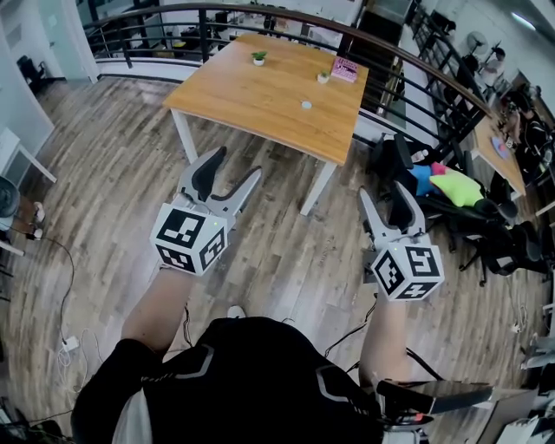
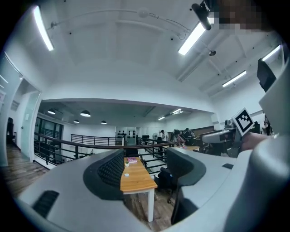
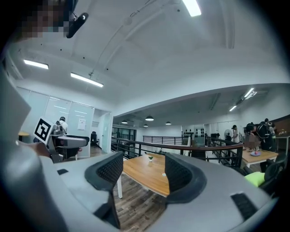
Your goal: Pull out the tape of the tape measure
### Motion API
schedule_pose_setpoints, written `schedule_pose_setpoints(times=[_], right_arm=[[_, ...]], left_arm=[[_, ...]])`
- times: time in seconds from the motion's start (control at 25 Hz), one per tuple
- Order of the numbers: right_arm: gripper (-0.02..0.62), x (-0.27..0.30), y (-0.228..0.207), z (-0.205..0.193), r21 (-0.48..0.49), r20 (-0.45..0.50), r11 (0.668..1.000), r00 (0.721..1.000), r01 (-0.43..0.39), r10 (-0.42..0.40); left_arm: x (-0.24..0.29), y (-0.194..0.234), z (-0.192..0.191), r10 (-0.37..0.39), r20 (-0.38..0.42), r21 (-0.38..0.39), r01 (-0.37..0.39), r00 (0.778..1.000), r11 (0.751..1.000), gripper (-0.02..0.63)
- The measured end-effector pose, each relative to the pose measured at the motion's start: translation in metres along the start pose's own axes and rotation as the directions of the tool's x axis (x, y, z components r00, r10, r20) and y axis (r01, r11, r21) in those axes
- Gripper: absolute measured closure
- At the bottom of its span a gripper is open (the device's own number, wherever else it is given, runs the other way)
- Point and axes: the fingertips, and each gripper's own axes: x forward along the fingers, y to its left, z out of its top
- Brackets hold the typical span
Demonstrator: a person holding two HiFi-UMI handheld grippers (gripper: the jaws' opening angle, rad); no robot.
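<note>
A small round white object (image 1: 306,105), perhaps the tape measure, lies on the wooden table (image 1: 260,95) far ahead of me; it is too small to tell for sure. It also shows between the jaws in the left gripper view (image 2: 126,175) and in the right gripper view (image 3: 164,174). I hold both grippers in the air over the floor, well short of the table. My left gripper (image 1: 236,166) is open with nothing between its jaws. My right gripper (image 1: 383,195) is open and empty too.
Two small potted plants (image 1: 258,57) and a pink box (image 1: 344,69) stand on the table. A curved black railing (image 1: 260,13) runs behind it. Office chairs with coloured cushions (image 1: 455,186) stand at the right. Cables lie on the wooden floor (image 1: 104,173).
</note>
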Motion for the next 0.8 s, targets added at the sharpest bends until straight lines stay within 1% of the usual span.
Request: schedule_pose_setpoints(times=[0.08, 0.24, 0.4, 0.6, 0.68, 0.8], right_arm=[[0.283, 0.004, 0.002, 0.001, 0.000, -0.003, 1.000, 1.000, 0.009, -0.009], [0.281, 0.011, 0.009, -0.002, 0.003, -0.008, 1.000, 1.000, 0.026, -0.025], [0.281, 0.018, 0.018, -0.001, -0.002, -0.005, 0.999, 0.999, 0.042, -0.042], [0.278, 0.035, 0.031, 0.000, -0.019, -0.013, 0.998, 0.998, 0.056, -0.056], [0.278, 0.044, 0.034, -0.001, -0.027, -0.018, 0.998, 0.998, 0.053, -0.053], [0.278, 0.061, 0.036, 0.001, -0.031, -0.016, 0.999, 0.999, 0.028, -0.028]], left_arm=[[-0.001, 0.003, 0.000, -0.018, 0.000, -0.009, 0.018, 1.000, 1.000, 0.295], [-0.002, 0.019, -0.004, -0.023, 0.001, -0.033, 0.023, 1.000, 0.999, 0.295], [-0.004, 0.033, -0.011, -0.036, -0.013, -0.004, 0.036, 0.999, 0.999, 0.295], [0.000, 0.052, -0.021, -0.075, -0.019, 0.000, 0.075, 0.997, 0.997, 0.295], [0.005, 0.057, -0.022, -0.080, -0.011, 0.009, 0.080, 0.997, 0.997, 0.295], [0.013, 0.064, -0.023, -0.084, -0.006, -0.002, 0.084, 0.996, 0.996, 0.295]])
